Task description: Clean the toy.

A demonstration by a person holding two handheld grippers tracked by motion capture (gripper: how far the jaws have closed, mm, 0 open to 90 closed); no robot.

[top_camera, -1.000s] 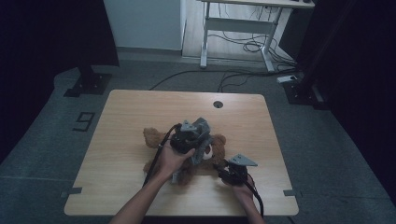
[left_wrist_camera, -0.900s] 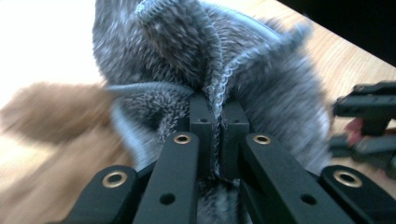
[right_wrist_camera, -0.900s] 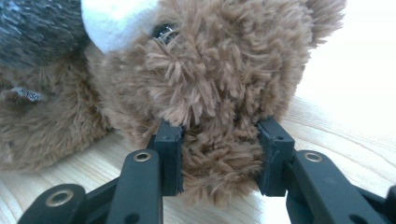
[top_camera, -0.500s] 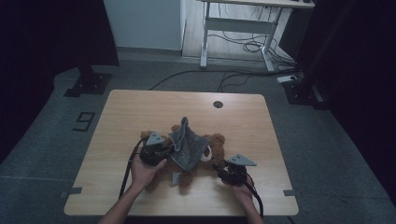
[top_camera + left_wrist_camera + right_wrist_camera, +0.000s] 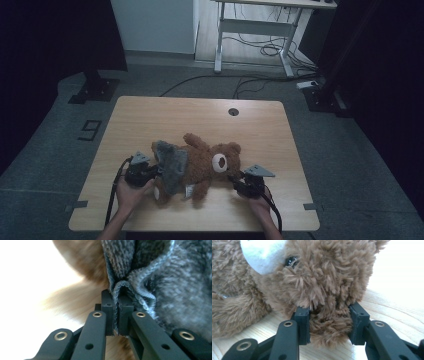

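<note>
A lab — black curtains (image 5: pixel 55 35), floor cables (image 5: pixel 260 50) (tape marks (image 5: pixel 90 130) too) around one wooden table (image 5: pixel 200 112).

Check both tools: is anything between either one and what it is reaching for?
Nothing visible is. The left tool is already pinching the grey cloth, and the right tool has the bear between its jaws.

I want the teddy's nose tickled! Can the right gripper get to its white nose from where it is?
Probably not right now: the right gripper is clamped on the teddy bear's head, busy. The white muzzle sits close and uncovered.
</note>
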